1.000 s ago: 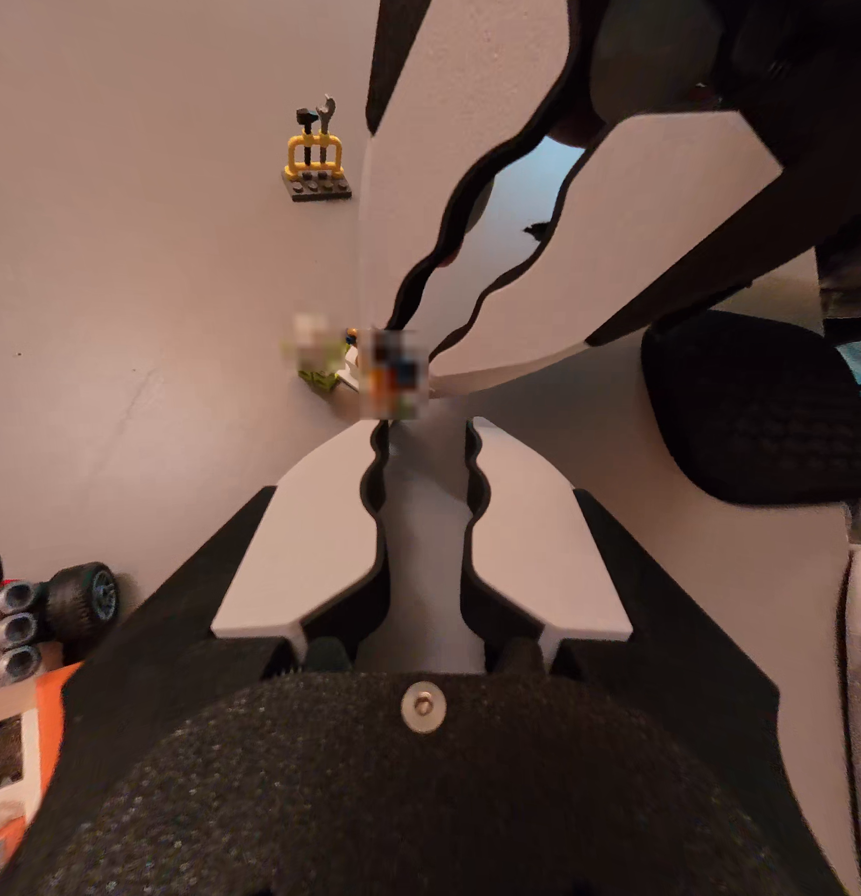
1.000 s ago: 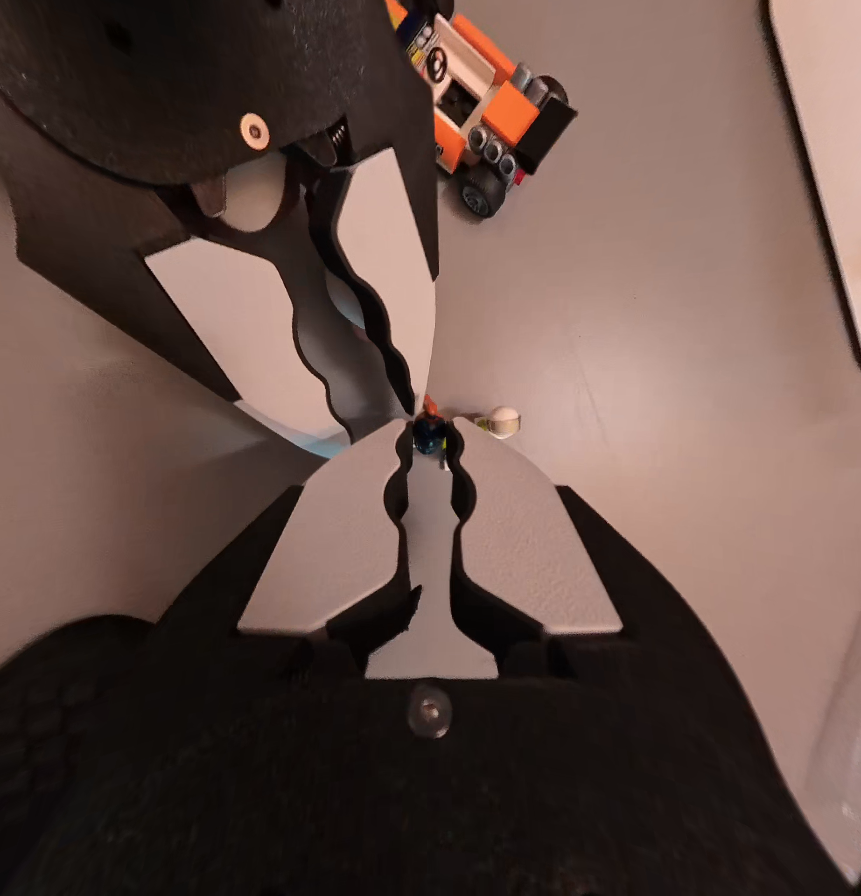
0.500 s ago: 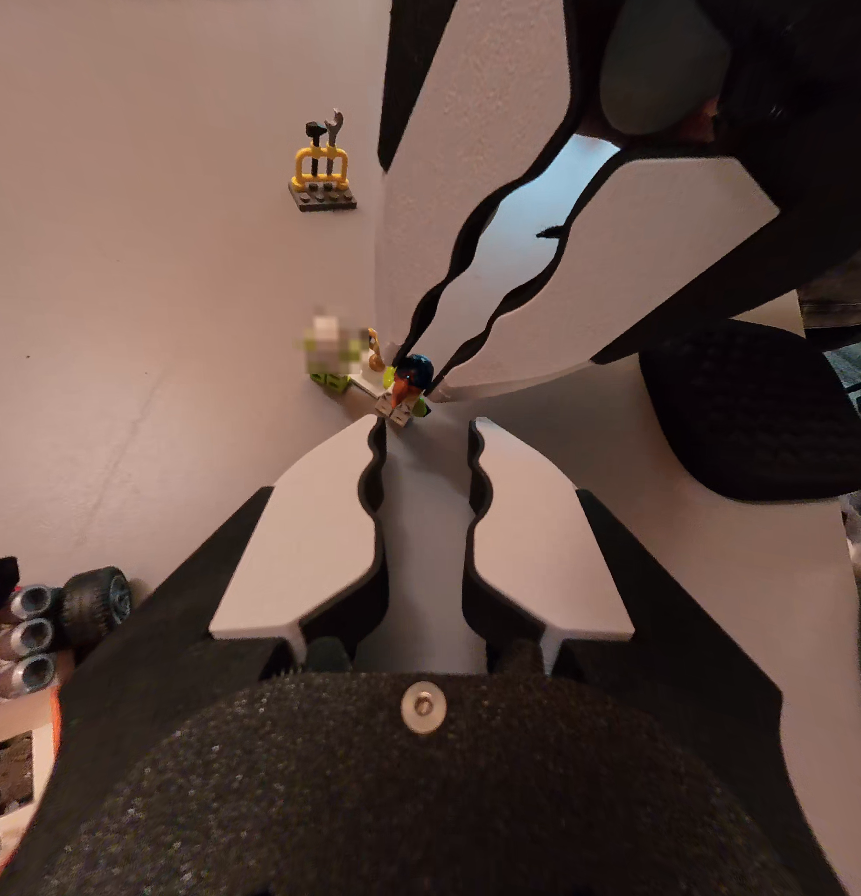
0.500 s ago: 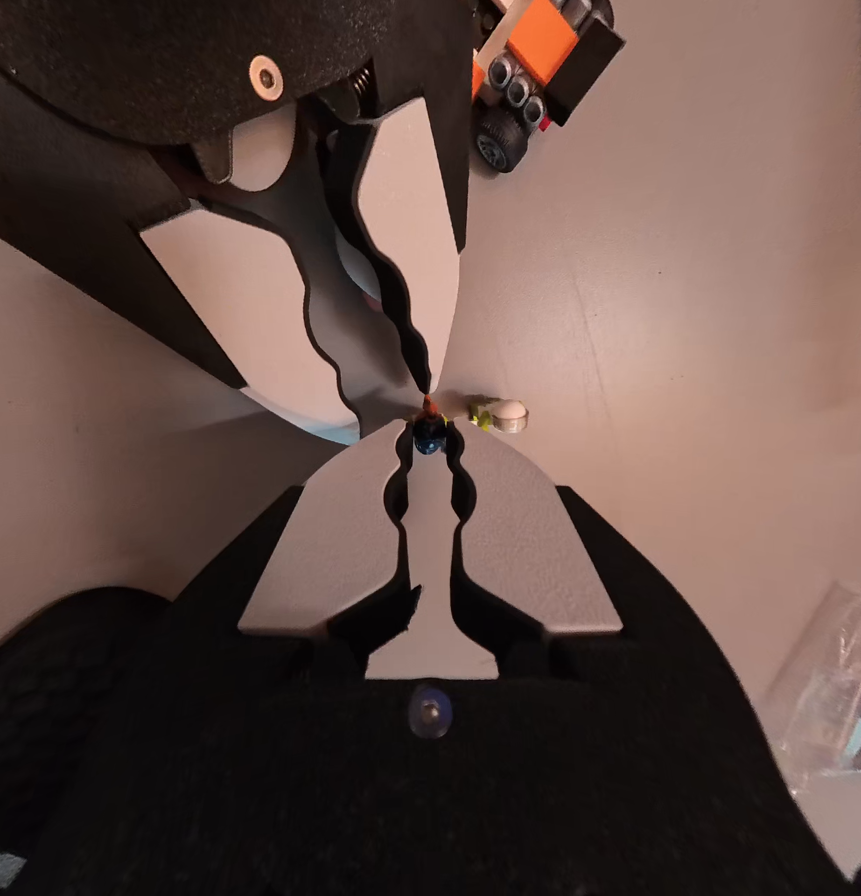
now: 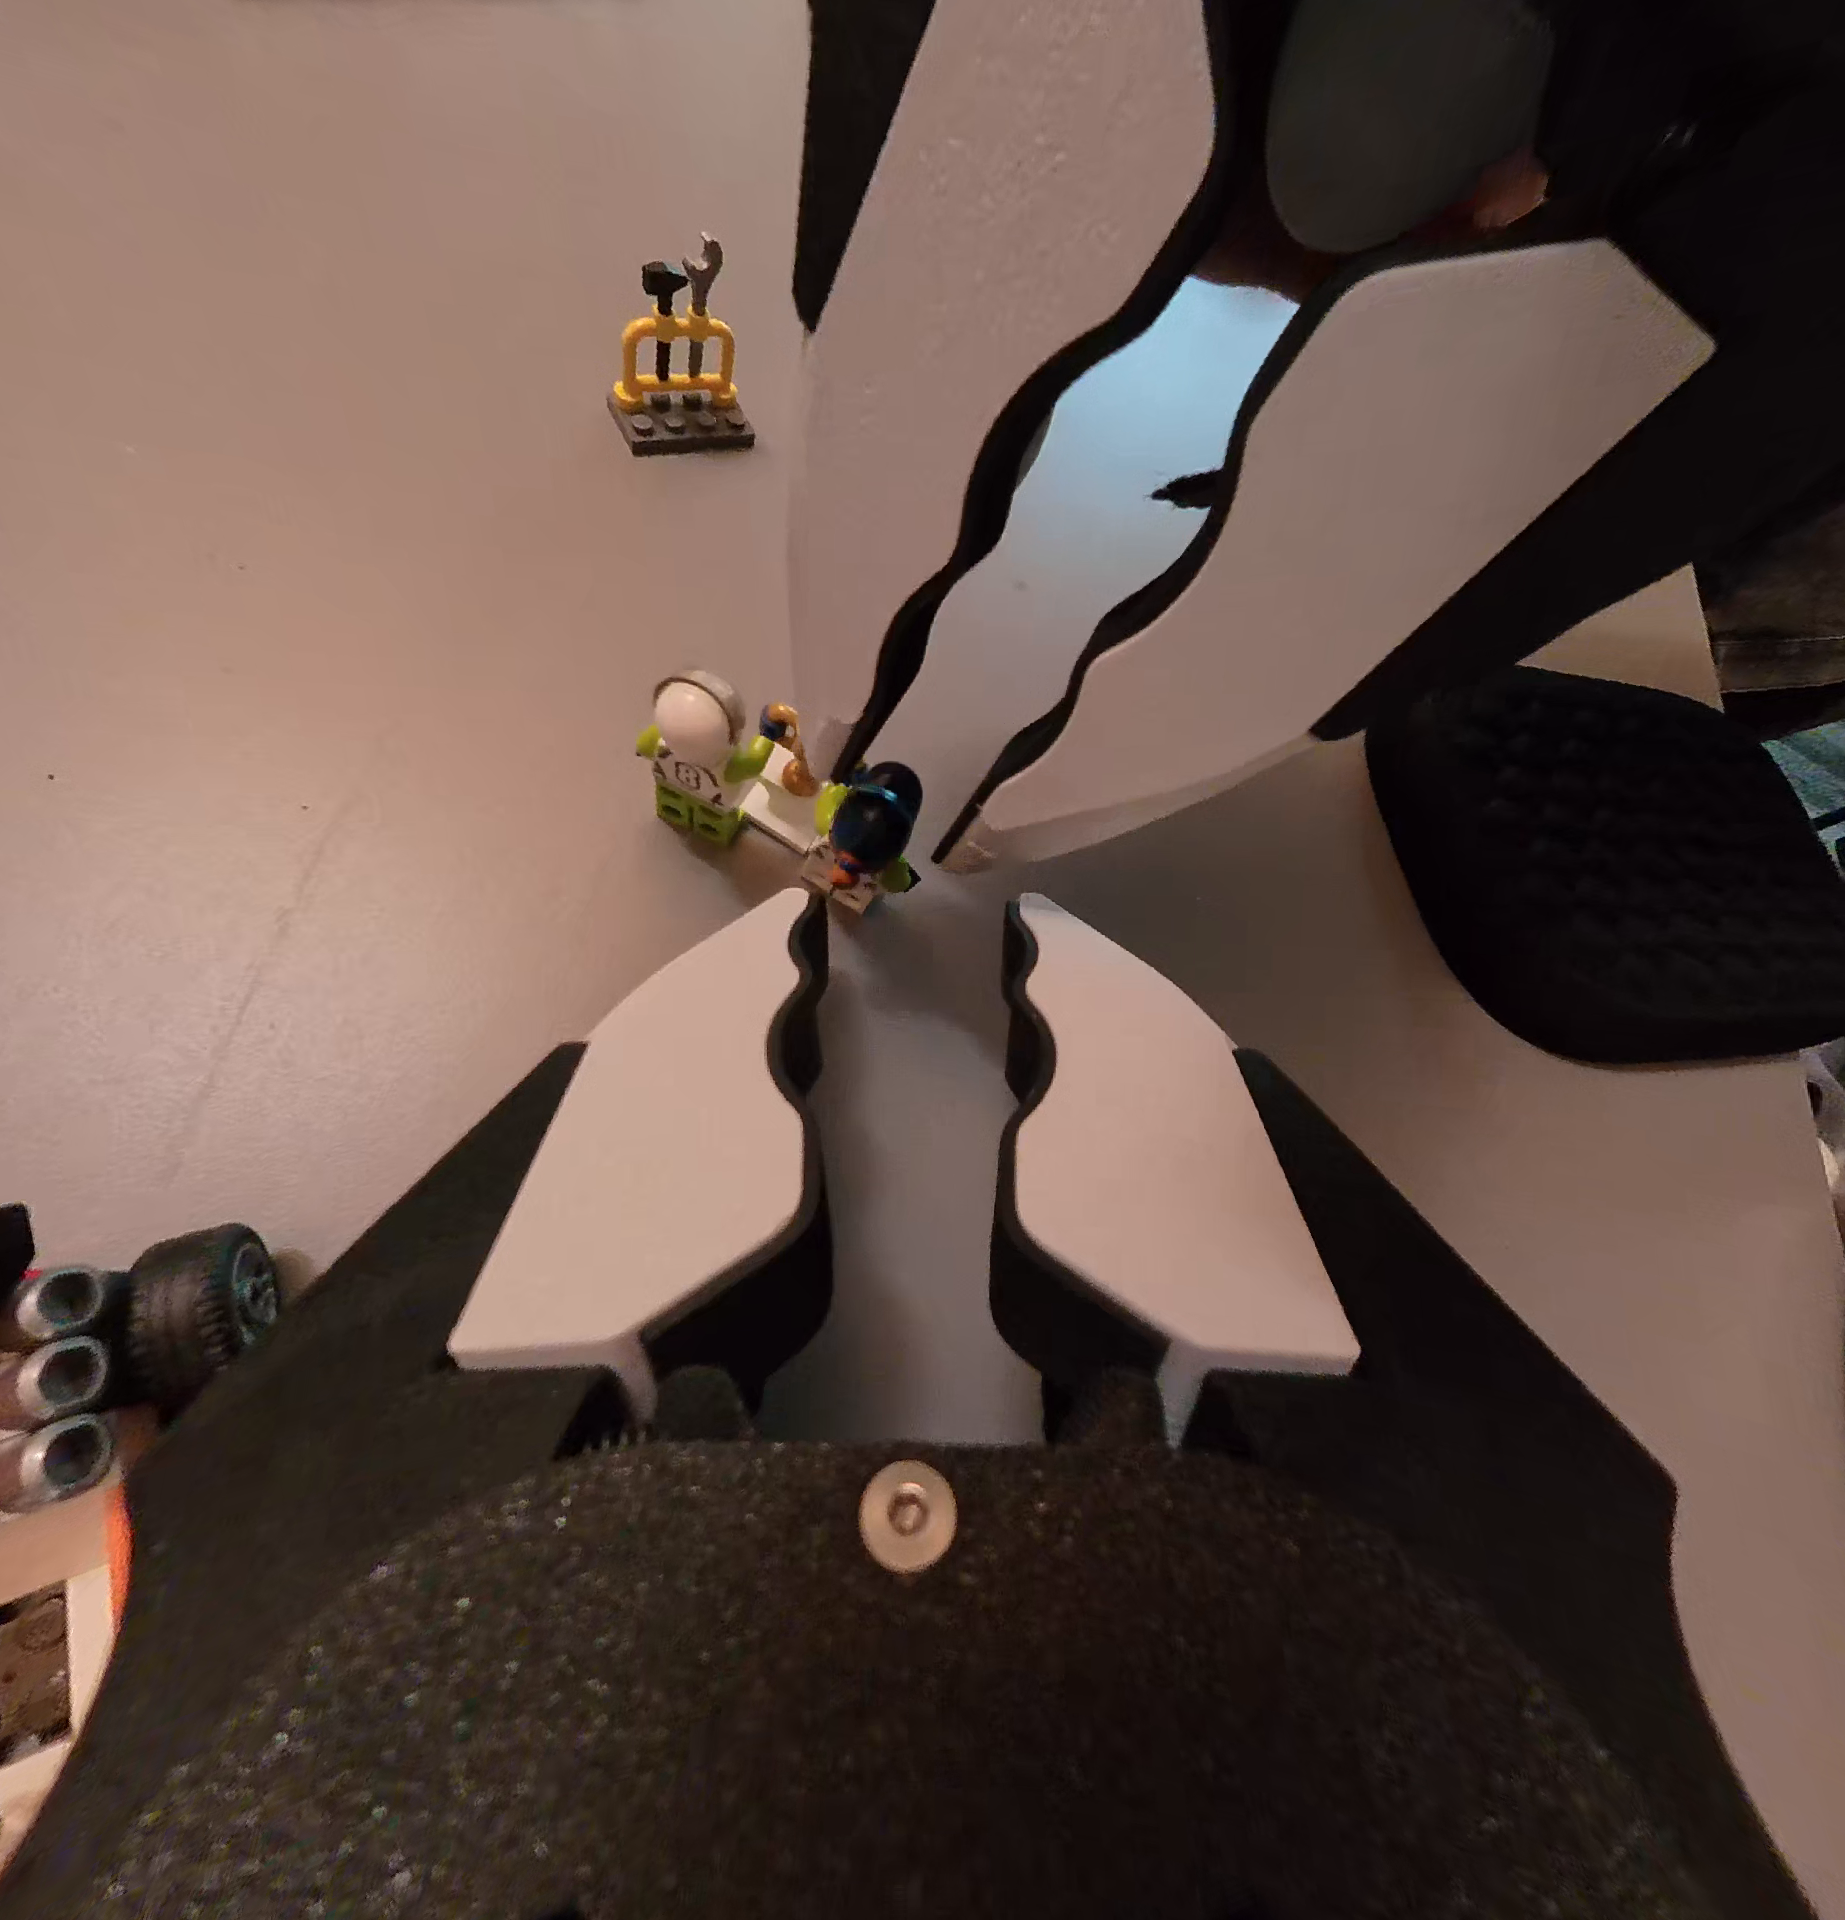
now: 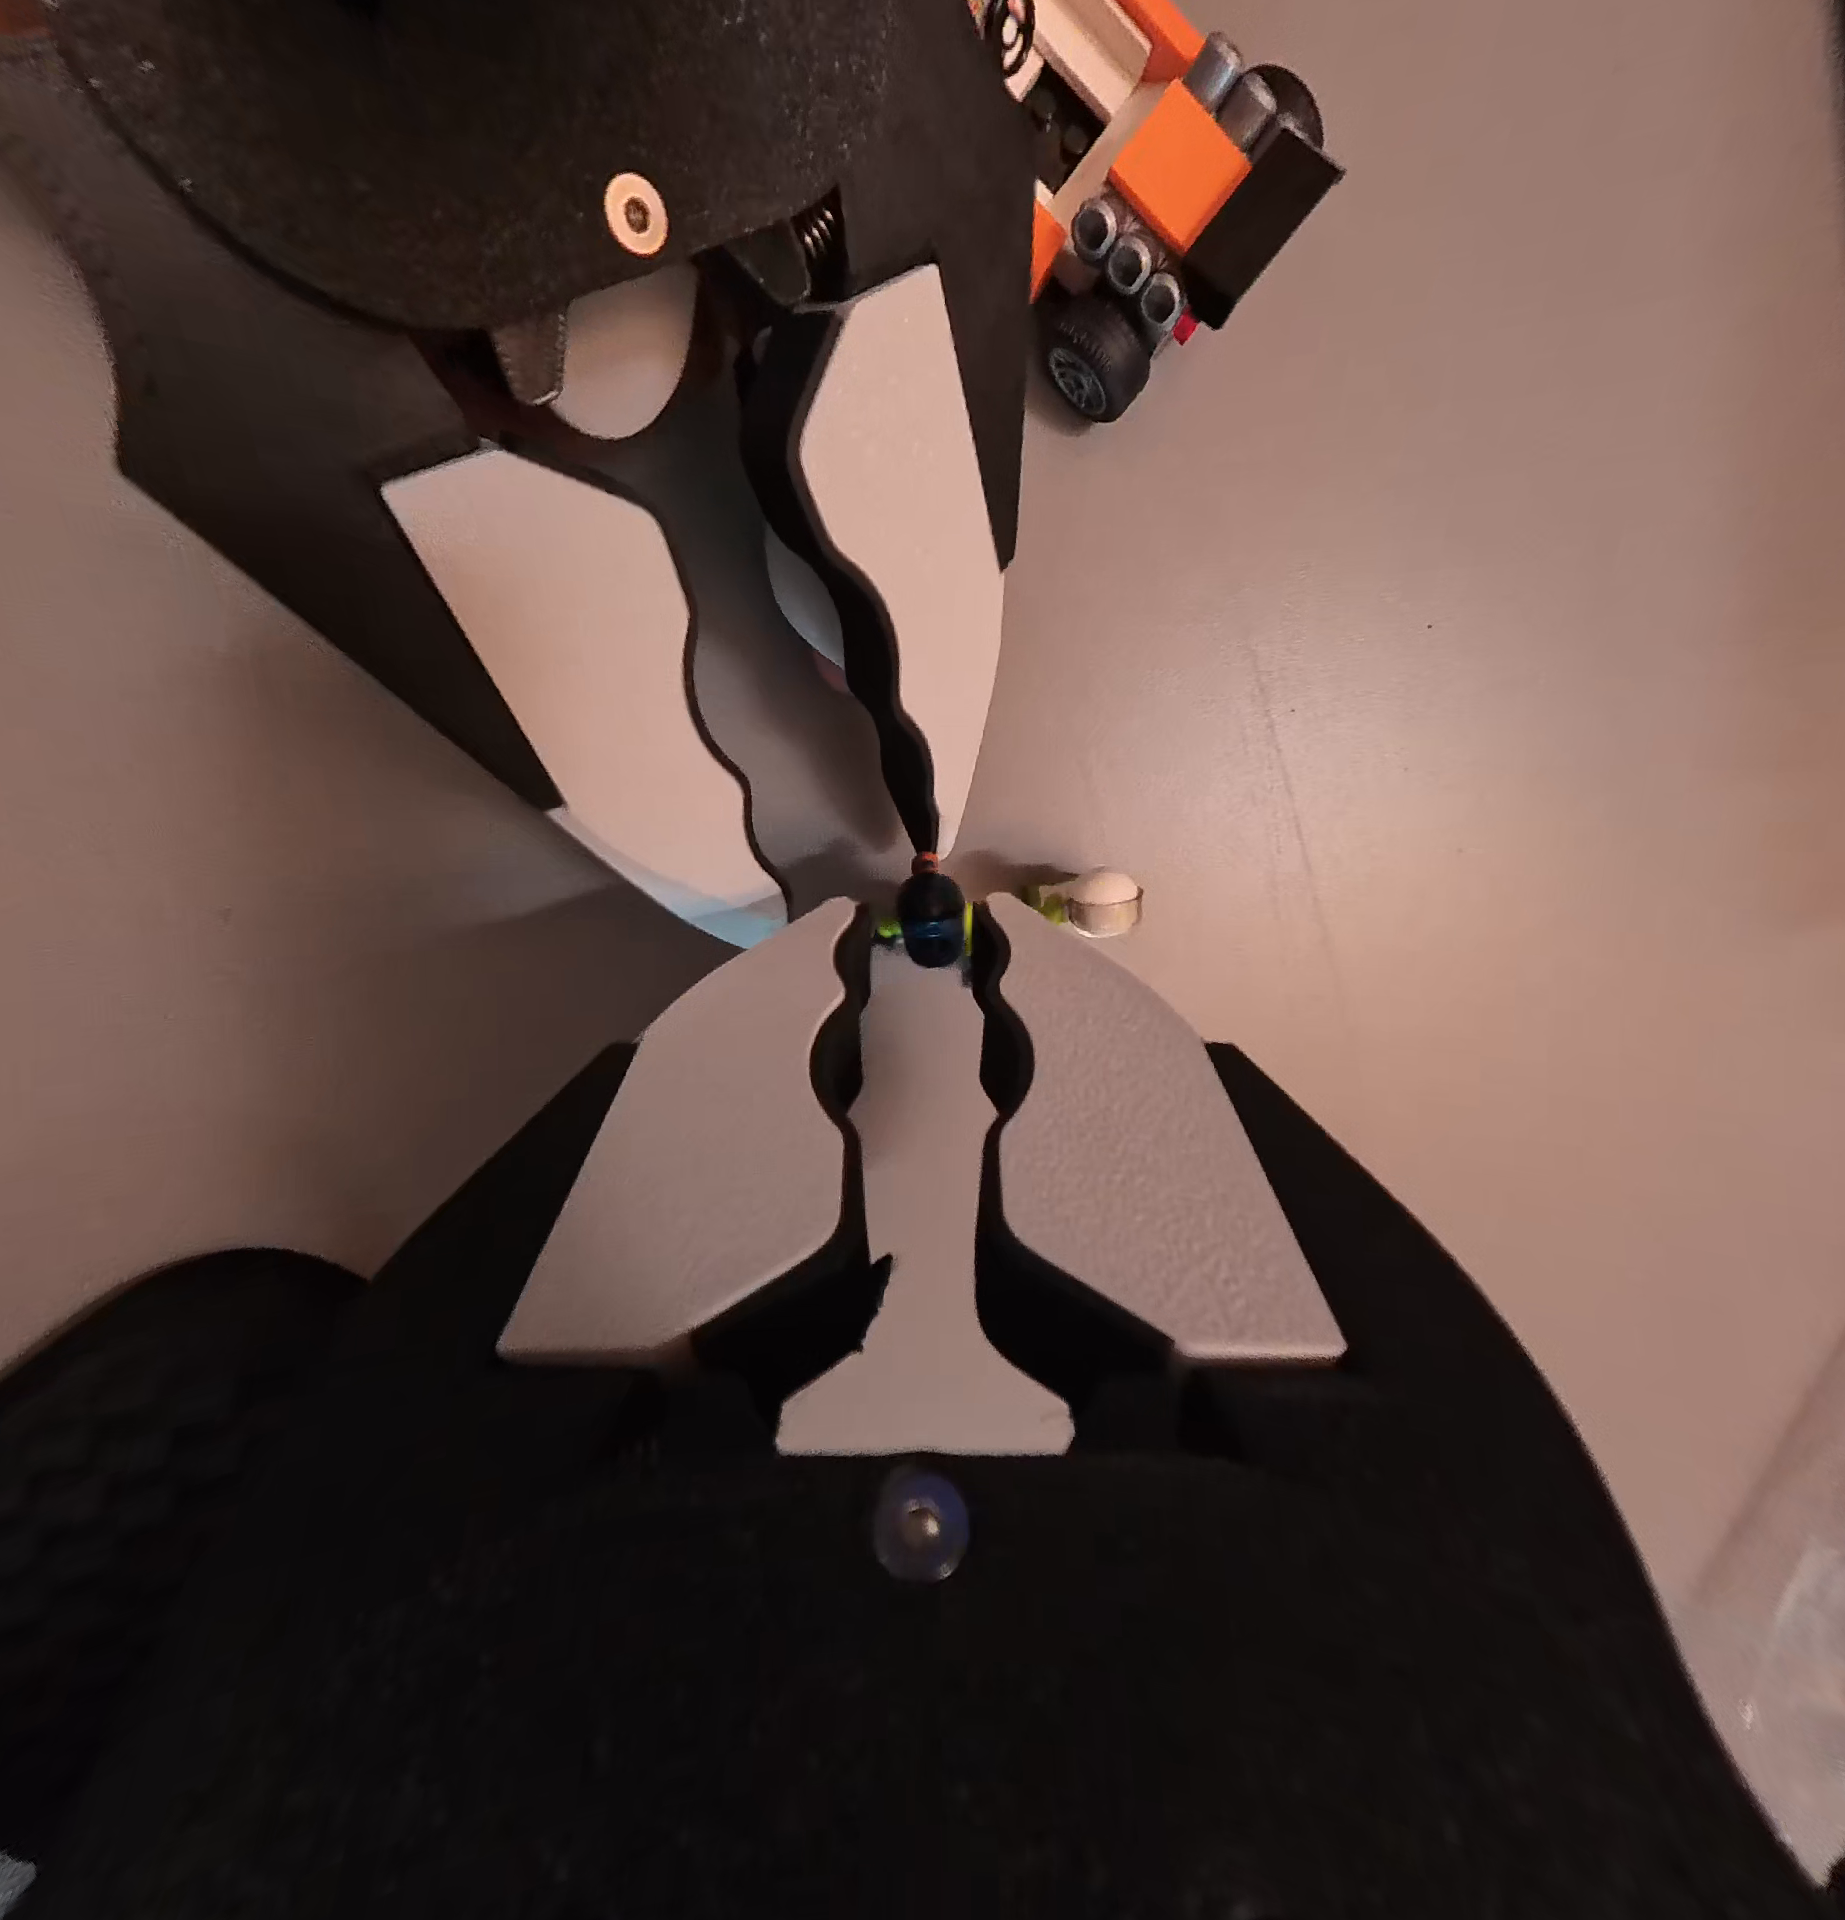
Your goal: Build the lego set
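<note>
Standing just past the fingertips of the left gripper, a small minifigure with a dark blue cap sits on a white plate on the pale table. That gripper's jaws are spread apart and hold nothing. The right gripper comes in from the opposite side; its jaws are spread partway with the capped minifigure between the tips, though whether the pads touch it cannot be told. A second minifigure in a white helmet stands on the same plate, left of the left gripper's tips. Farther ahead and left is a yellow tool rack. An orange car lies beyond the right gripper.
</note>
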Demonstrator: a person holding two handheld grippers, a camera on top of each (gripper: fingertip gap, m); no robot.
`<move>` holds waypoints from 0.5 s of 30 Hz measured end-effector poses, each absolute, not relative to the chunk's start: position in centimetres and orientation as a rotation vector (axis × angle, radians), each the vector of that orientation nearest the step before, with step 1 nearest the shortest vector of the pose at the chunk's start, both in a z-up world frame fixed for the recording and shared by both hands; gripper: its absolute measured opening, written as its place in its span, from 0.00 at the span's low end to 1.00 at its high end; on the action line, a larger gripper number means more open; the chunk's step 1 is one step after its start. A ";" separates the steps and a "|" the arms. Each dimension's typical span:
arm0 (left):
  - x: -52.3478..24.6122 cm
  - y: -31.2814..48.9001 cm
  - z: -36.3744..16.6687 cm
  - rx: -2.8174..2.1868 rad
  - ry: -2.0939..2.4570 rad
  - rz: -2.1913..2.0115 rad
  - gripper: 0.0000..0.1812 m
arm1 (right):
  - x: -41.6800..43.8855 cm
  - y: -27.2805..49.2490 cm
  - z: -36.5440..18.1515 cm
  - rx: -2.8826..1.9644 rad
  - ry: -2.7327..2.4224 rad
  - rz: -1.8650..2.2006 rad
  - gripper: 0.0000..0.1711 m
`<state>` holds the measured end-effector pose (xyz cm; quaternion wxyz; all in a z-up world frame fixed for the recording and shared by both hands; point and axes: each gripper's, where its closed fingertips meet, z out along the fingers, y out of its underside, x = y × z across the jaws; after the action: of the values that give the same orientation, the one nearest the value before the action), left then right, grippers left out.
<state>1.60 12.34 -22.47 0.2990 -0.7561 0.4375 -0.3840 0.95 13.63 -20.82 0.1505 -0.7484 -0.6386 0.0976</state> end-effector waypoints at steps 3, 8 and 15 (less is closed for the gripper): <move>1.6 12.4 -22.4 -2.004 1.161 -1.023 0.17 | 0.9 13.4 -20.5 -2.108 -1.838 0.292 0.11; 1.7 12.2 -22.2 -1.969 1.186 -1.024 0.18 | 1.1 13.2 -20.0 -1.959 -1.841 0.259 0.12; 1.5 12.4 -22.0 -1.912 1.238 -0.919 0.18 | 0.9 12.6 -20.0 -1.618 -1.905 0.086 0.17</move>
<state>1.46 12.40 -21.98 0.3362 -0.7331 0.4747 -0.3524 0.91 12.61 -20.04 0.3149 -0.6140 -0.7230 0.0327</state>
